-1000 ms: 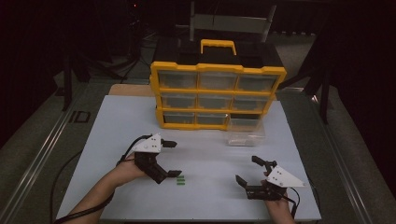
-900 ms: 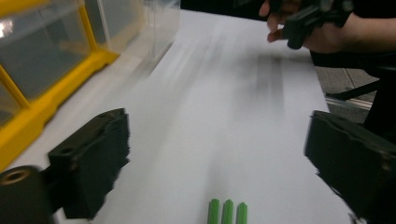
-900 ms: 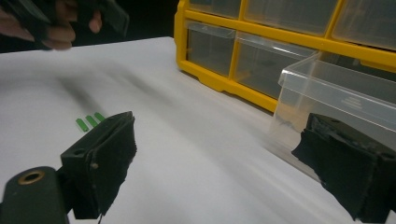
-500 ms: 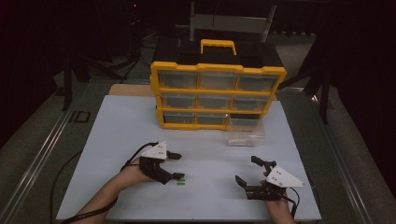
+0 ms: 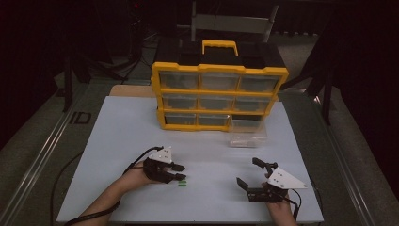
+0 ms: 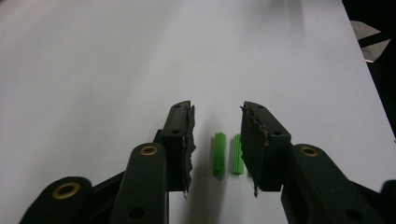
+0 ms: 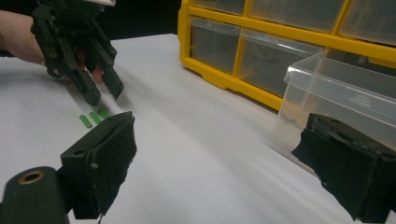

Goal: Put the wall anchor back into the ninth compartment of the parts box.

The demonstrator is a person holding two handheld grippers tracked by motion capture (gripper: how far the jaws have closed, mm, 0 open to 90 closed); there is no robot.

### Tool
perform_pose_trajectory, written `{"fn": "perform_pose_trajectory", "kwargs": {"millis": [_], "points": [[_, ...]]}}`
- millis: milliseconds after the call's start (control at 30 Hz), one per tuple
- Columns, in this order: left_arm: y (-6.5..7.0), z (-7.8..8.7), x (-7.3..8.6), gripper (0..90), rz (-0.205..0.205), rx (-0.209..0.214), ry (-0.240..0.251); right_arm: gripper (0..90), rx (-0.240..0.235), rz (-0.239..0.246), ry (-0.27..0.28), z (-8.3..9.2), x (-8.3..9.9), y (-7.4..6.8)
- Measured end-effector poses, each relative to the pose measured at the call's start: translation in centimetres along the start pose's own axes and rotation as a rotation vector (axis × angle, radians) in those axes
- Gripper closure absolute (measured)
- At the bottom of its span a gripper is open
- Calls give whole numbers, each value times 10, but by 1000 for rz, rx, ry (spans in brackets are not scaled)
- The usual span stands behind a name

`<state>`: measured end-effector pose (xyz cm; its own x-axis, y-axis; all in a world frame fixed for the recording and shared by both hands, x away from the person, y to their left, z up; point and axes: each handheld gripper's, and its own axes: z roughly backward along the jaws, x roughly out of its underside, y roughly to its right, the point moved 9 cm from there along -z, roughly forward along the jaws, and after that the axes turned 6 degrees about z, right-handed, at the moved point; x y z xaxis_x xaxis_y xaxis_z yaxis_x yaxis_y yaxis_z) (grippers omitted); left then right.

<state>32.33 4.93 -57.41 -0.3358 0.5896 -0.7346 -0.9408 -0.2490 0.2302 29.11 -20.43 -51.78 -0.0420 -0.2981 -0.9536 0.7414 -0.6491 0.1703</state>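
The green plugs are lying on the white table. The left gripper, lower than before, has just been closing around them, not yet pinching. The right gripper is waiting open nearby.

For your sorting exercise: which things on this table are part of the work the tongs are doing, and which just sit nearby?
In the job: green plastic plugs, lying between the jaws of the left tongs, which have just been closing.

Lying about: yellow drawer cabinet; clear pulled-out drawer; right tongs, open; white table sheet.
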Motion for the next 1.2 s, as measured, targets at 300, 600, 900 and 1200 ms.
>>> {"fn": "perform_pose_trajectory", "kwargs": {"millis": [300,600,900,1200], "points": [[-3,-9,6,769,8,-5,-53,102,-1,4,-1,0,0,0],[-4,-10,5,843,-6,-3,-80,102,-4,2,-1,0,0,0],[-9,-5,-6,847,54,14,-68,102,-3,1,-1,0,0,0],[-9,10,-29,847,53,24,-37,102,-4,2,1,1,0,0]]}}
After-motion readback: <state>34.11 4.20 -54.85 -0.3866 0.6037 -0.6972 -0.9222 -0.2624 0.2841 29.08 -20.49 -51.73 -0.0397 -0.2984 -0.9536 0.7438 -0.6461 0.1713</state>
